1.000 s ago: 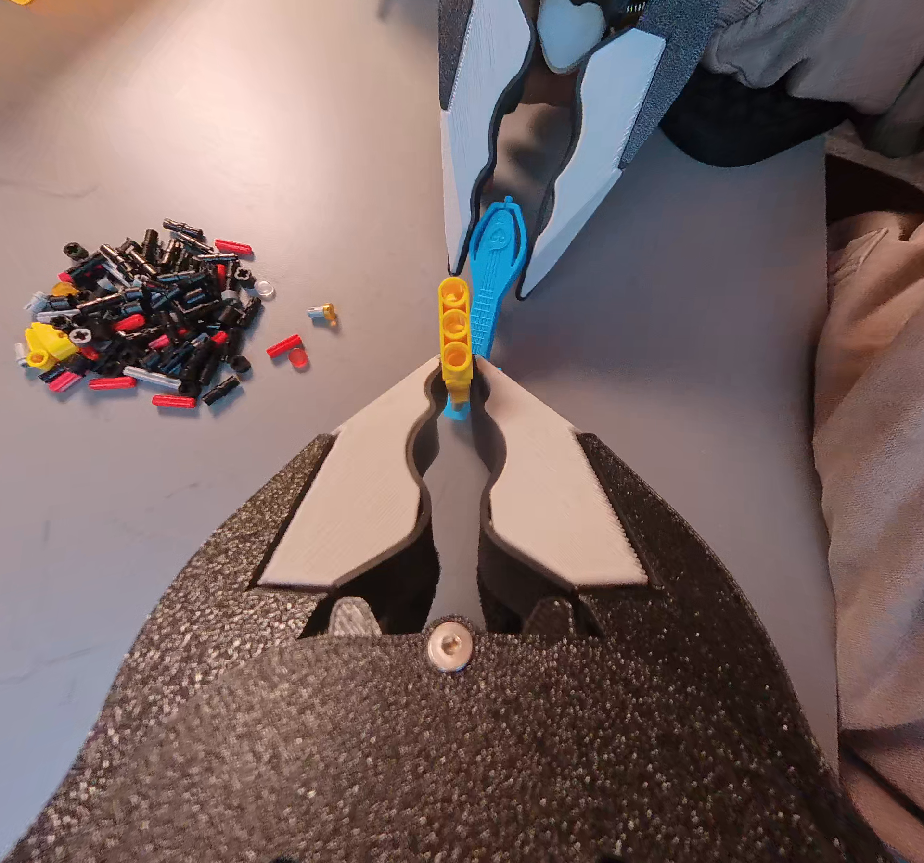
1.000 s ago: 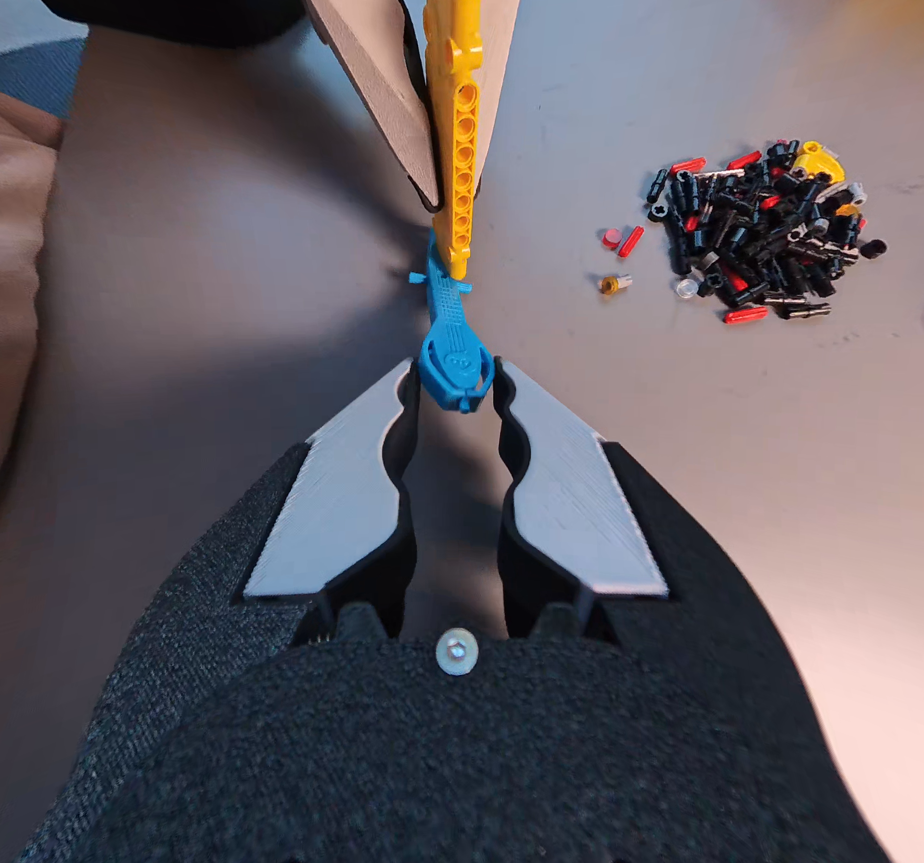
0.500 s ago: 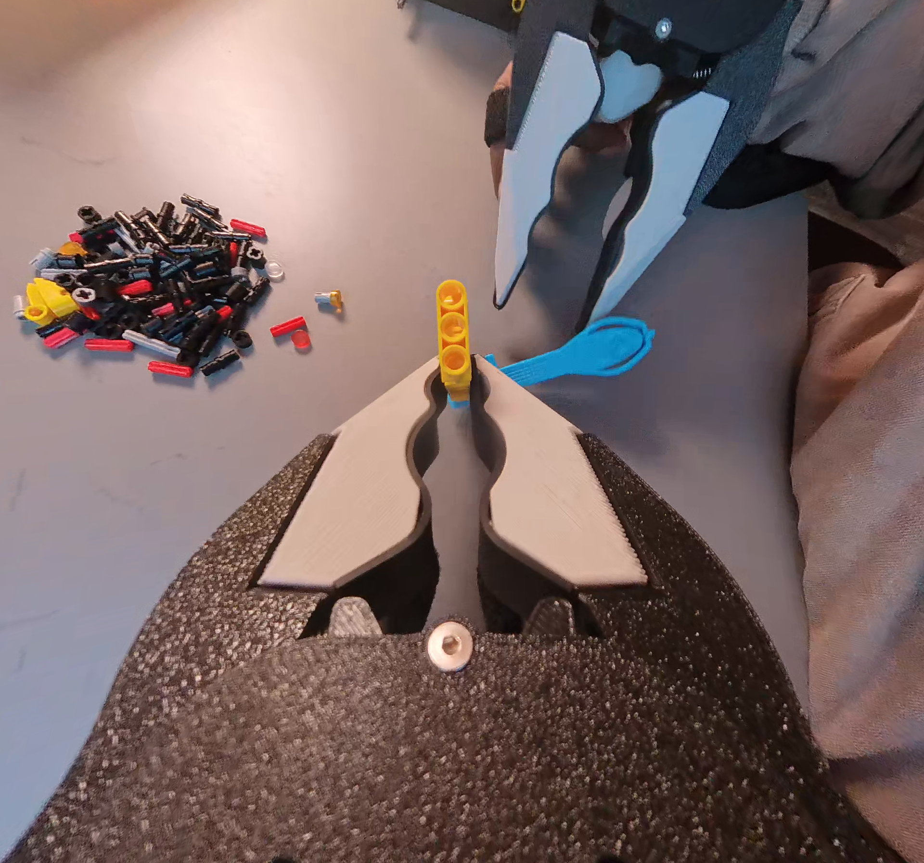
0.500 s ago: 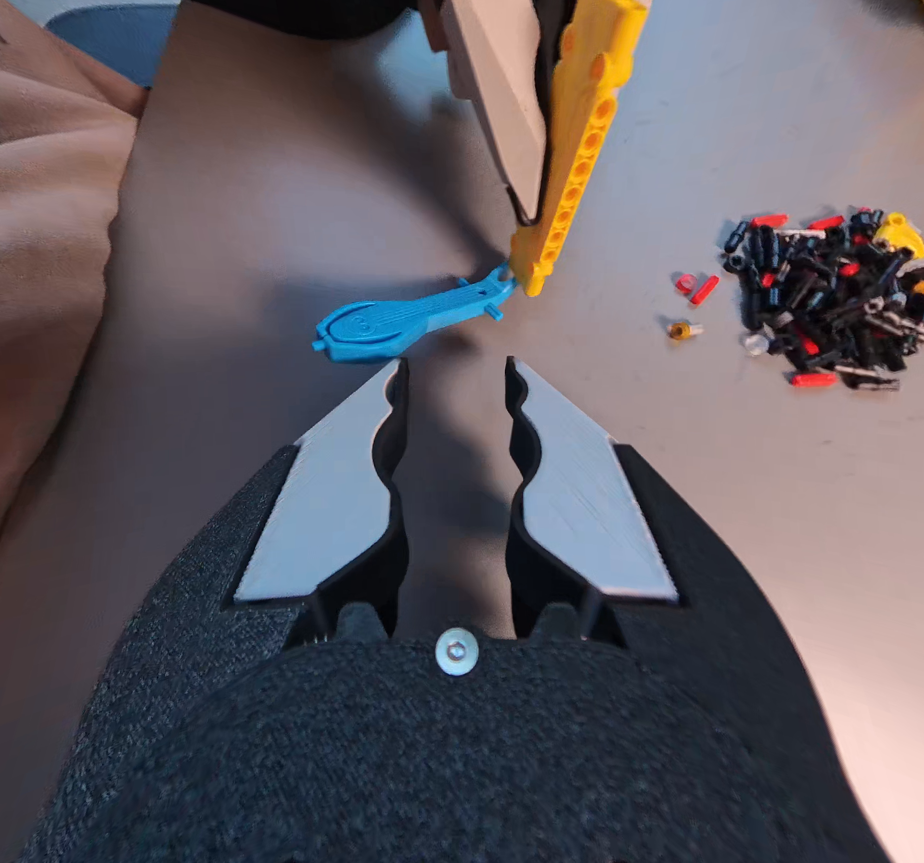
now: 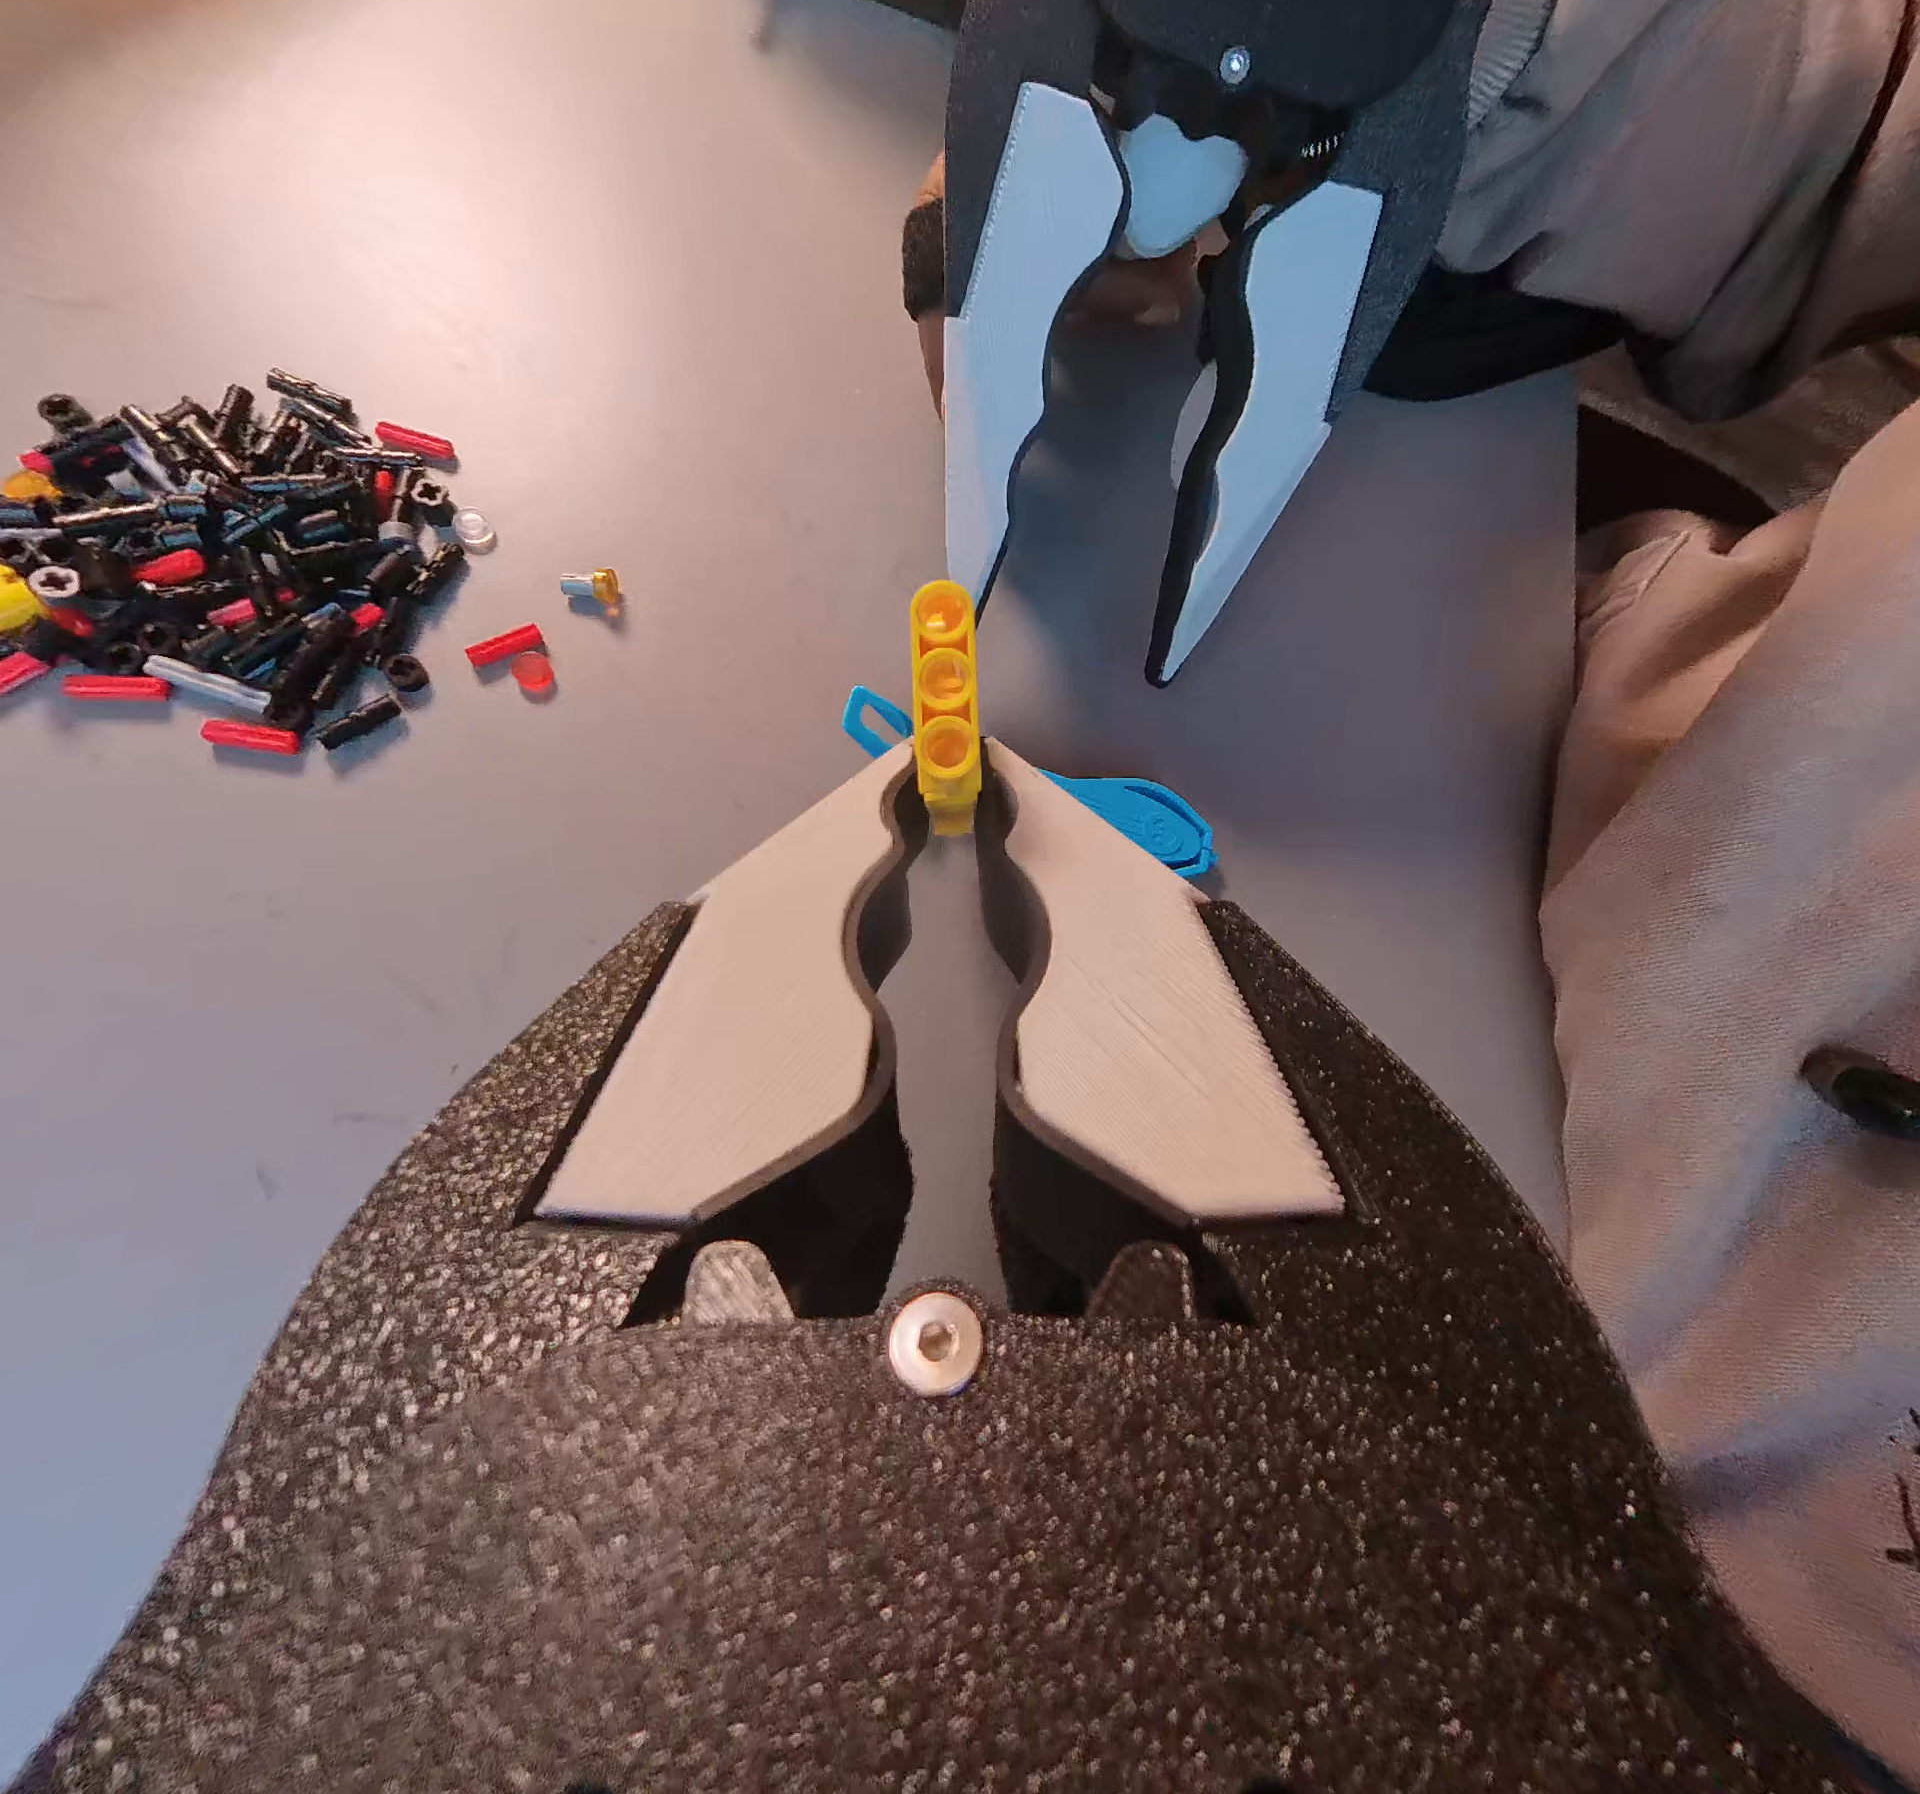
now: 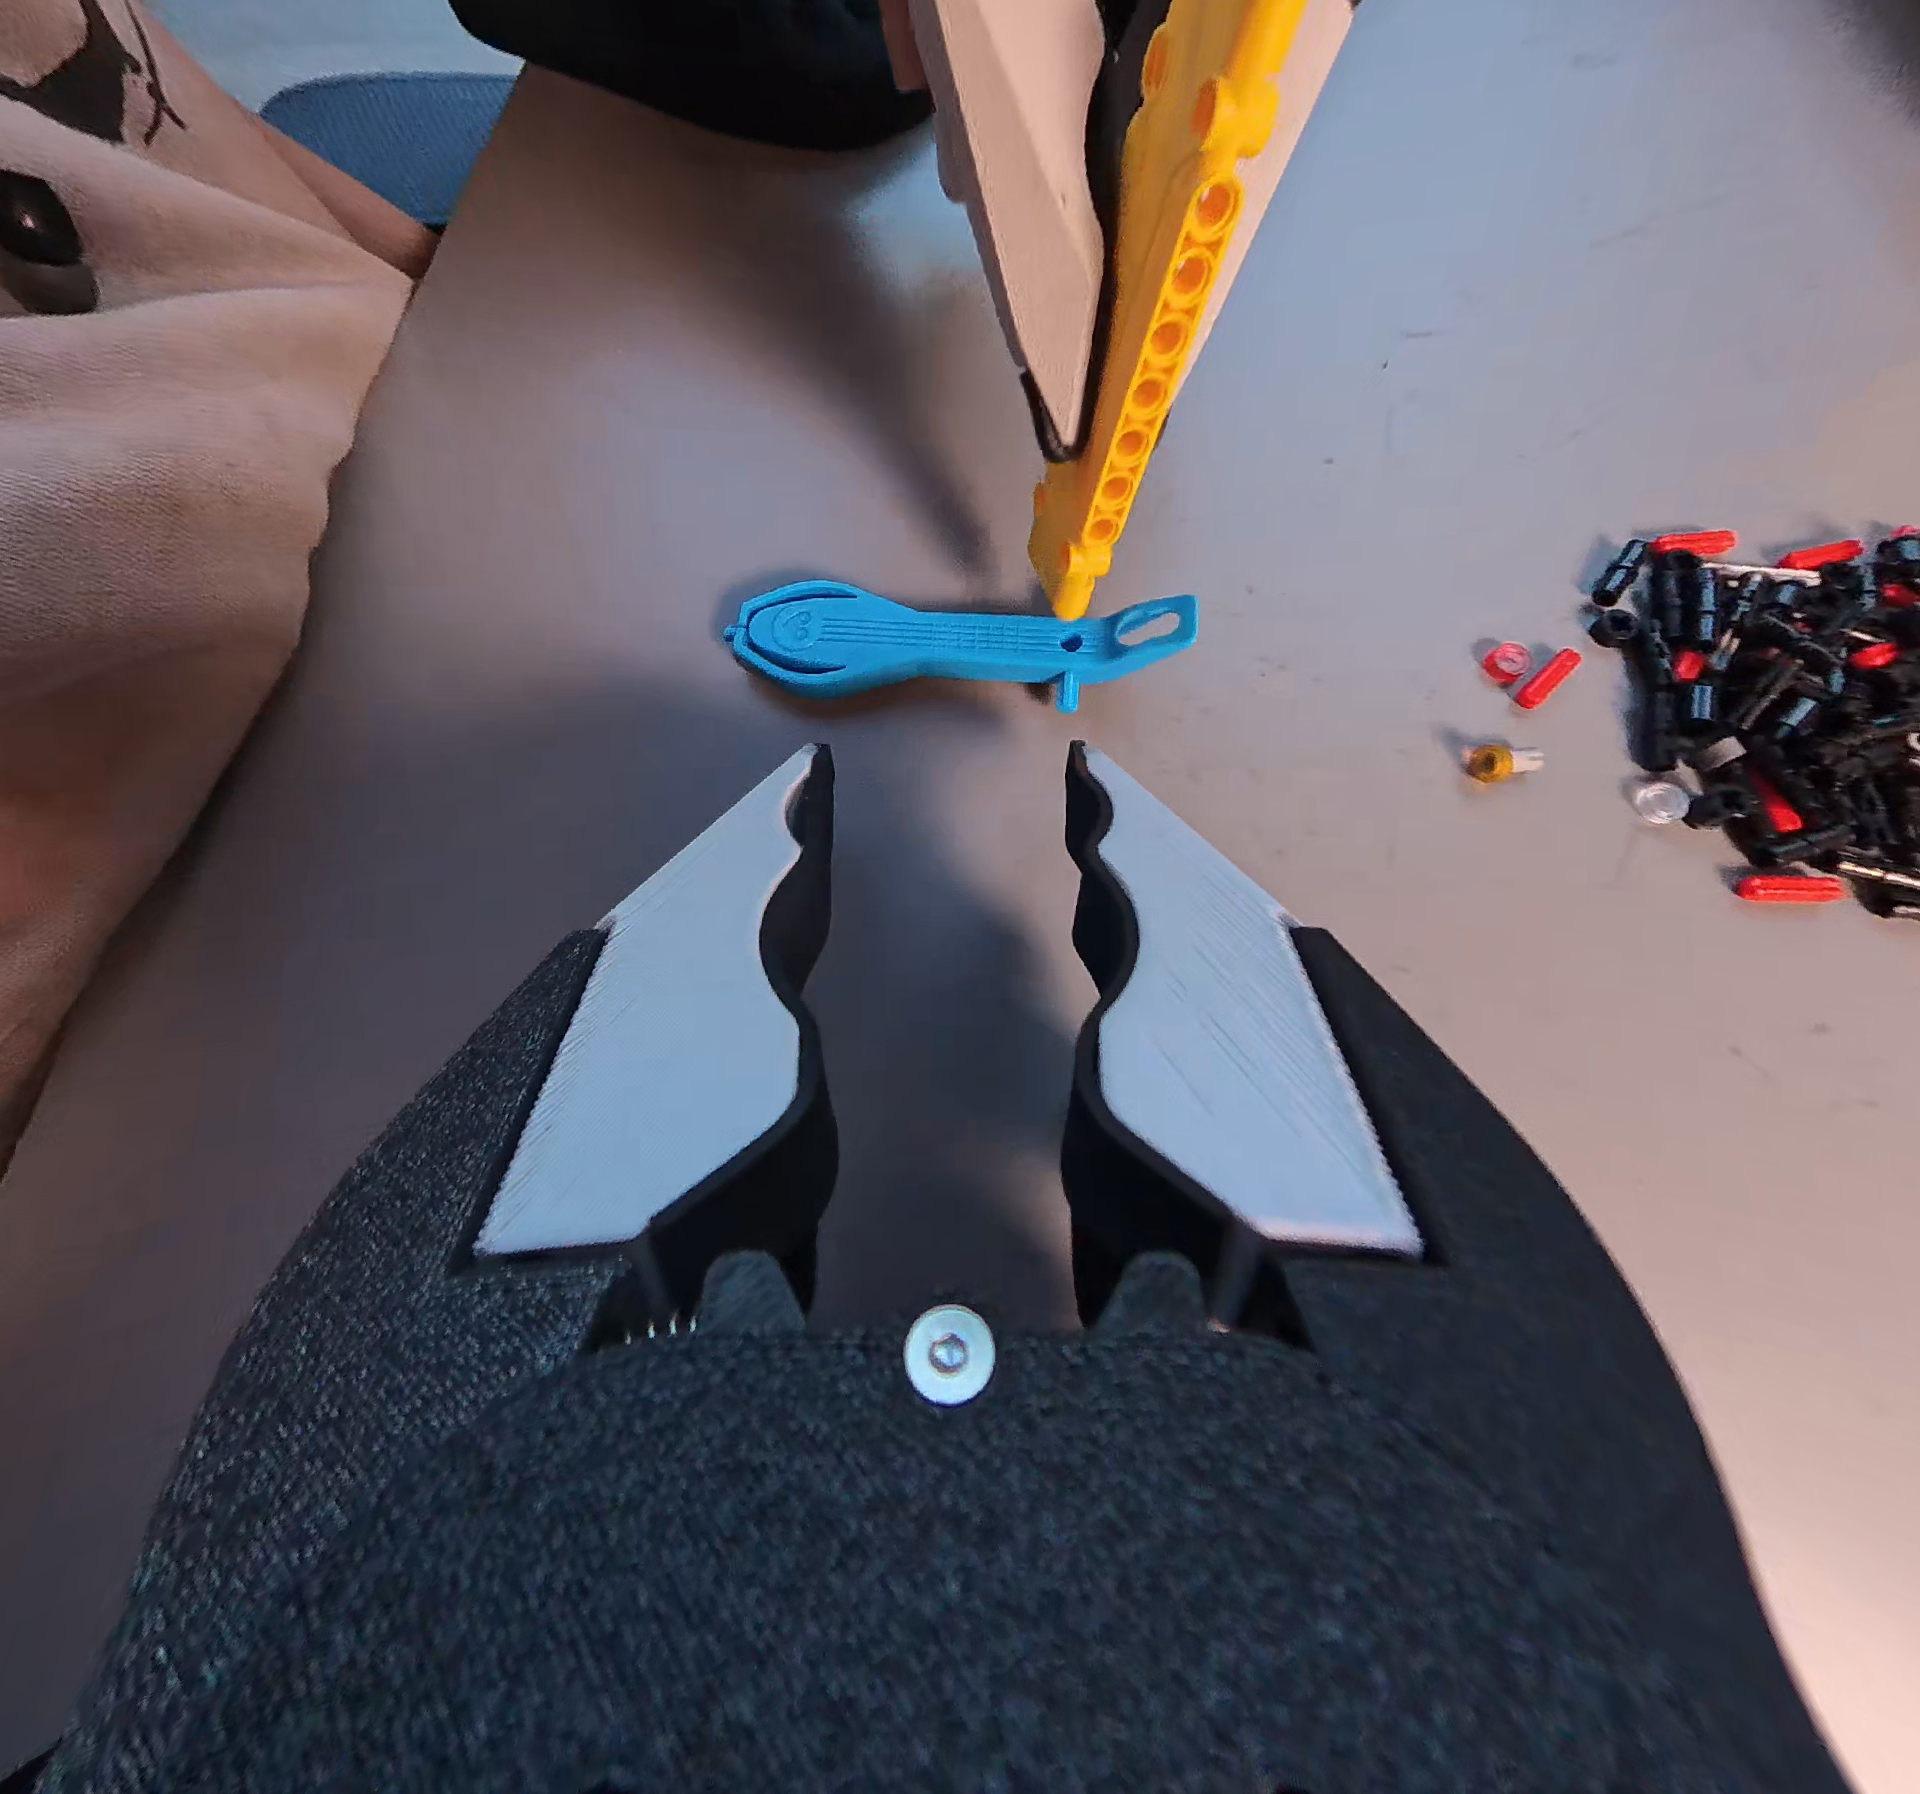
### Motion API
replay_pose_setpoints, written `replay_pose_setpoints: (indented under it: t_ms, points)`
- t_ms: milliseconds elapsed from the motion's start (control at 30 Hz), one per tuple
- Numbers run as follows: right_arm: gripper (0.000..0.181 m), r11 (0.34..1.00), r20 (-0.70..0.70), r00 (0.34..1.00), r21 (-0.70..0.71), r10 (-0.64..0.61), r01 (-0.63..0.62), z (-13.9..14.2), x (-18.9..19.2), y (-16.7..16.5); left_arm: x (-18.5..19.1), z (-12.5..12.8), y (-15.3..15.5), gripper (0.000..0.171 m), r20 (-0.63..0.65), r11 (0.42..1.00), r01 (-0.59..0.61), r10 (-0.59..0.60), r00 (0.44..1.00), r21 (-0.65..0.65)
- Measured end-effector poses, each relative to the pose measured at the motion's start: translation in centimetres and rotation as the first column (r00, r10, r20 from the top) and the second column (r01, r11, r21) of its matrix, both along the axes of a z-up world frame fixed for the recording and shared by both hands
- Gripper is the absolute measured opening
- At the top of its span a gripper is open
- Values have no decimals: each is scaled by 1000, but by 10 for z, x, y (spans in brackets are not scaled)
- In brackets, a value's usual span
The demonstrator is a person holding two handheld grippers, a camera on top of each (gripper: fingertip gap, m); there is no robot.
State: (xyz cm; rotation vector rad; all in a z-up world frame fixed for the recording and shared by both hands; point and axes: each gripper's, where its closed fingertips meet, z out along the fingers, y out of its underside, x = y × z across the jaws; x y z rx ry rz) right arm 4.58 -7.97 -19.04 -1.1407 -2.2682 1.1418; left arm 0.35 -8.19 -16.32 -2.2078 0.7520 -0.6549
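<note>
Left gripper (image 5: pixel 948 768) clenched on long yellow holed plastic beam (image 6: pixel 1164 321), tip touching flat blue plastic guitar-shaped tool (image 6: pixel 935 641) on grey table (image 5: pixel 520 186); right gripper (image 6: pixel 948 757) w/ jaws released, just beside tool.

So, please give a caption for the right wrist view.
Open right claw facing flat blue plastic tool; left claw grips long yellow holed beam.

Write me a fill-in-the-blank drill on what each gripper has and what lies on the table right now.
1. The left gripper is shut on a ____ beam with round holes.
2. The right gripper holds nothing; it is ____.
3. The blue tool lies flat on the ____.
4. The yellow beam points its lower tip at the blue tool, while the pile of small parts is mostly ____ and red.

Missing words: yellow; open; table; black
</note>
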Motion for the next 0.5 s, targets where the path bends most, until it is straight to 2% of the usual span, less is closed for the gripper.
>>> replay_pose_setpoints:
  t_ms: [133,500]
  points:
    - [44,1000,7,1000,-19,-7,7,1,2,1,0,-5,4,6,-93,998,56,-59,994,-28]
    - [44,999,29,1000,37,-10,9,-3,6,5,7,-5,2,6,-222,984,172,-178,959,-45]
